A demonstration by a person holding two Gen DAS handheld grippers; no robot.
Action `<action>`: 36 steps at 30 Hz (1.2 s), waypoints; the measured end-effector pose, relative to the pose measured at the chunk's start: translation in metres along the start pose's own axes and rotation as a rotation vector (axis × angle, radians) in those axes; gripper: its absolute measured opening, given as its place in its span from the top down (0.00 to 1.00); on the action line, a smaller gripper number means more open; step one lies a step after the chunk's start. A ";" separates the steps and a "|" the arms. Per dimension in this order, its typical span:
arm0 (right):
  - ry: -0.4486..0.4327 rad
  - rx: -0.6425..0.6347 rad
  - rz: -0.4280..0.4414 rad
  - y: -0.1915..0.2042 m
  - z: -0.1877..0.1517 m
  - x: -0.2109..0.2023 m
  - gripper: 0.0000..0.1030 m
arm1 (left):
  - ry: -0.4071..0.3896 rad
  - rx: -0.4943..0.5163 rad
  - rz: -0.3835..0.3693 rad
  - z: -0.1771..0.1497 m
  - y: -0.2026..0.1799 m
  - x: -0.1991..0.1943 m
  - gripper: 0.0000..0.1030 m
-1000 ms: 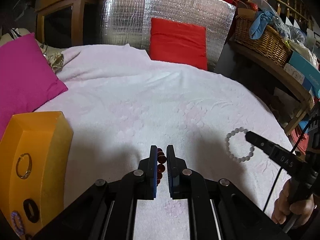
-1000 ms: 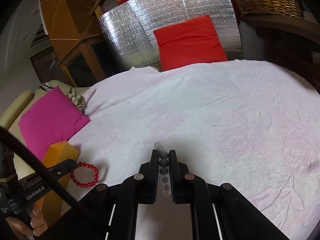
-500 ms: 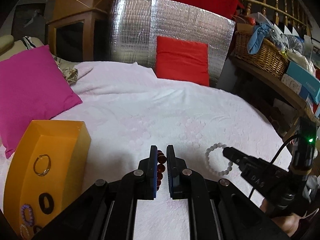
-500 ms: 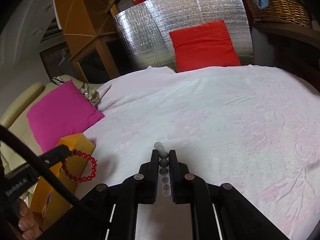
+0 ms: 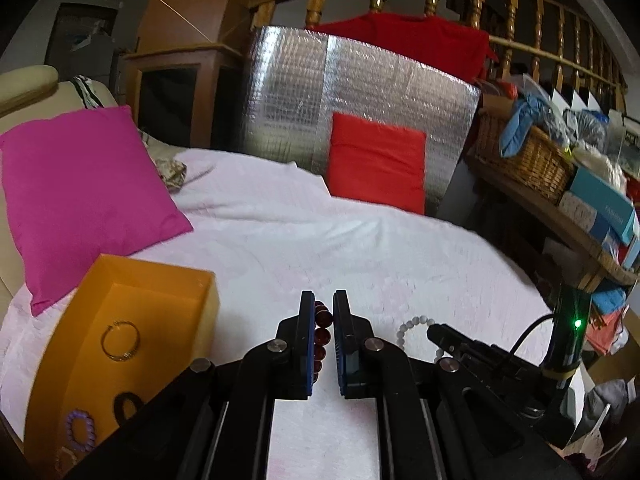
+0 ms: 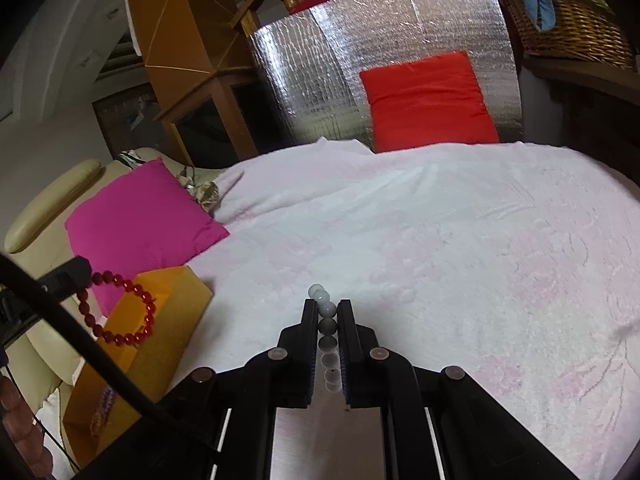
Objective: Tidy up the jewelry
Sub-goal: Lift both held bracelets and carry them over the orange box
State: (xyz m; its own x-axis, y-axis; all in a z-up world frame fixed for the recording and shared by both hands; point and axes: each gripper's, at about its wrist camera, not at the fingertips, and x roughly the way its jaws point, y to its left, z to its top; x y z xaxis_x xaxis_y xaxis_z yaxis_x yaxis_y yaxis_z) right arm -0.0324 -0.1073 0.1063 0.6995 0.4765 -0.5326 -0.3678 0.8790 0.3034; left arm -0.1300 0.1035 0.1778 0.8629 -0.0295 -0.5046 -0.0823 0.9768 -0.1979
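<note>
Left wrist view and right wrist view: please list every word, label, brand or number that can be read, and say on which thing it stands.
"FASHION", roughly, in small blurred letters: on the side of the blue box on the shelf, left wrist view.
Print on the white box beside it: too small to read.
Right wrist view: no readable text; the marking on the left gripper is too blurred.

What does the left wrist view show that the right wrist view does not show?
Only the left wrist view looks into the orange box: a gold ring, a black ring and a purple bracelet.

Only the right wrist view shows the red bracelet as a full loop.

Both show the pink pillow, the red cushion and the white bracelet.
</note>
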 end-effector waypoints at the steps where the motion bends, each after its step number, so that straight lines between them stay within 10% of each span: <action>1: -0.007 -0.009 0.004 0.005 0.001 -0.001 0.90 | -0.009 -0.004 0.001 0.002 0.004 -0.004 0.91; 23: -0.005 -0.213 0.177 0.155 0.021 0.019 0.90 | -0.063 -0.158 0.134 0.007 0.127 -0.038 0.91; 36: 0.151 -0.264 0.241 0.224 0.013 0.082 0.90 | 0.143 -0.310 0.240 -0.029 0.224 0.018 0.91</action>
State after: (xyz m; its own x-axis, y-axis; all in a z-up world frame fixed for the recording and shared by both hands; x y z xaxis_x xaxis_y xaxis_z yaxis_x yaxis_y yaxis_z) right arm -0.0489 0.1285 0.1410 0.4826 0.6496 -0.5874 -0.6693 0.7061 0.2310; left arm -0.1474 0.3152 0.0999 0.7250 0.1404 -0.6743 -0.4373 0.8502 -0.2932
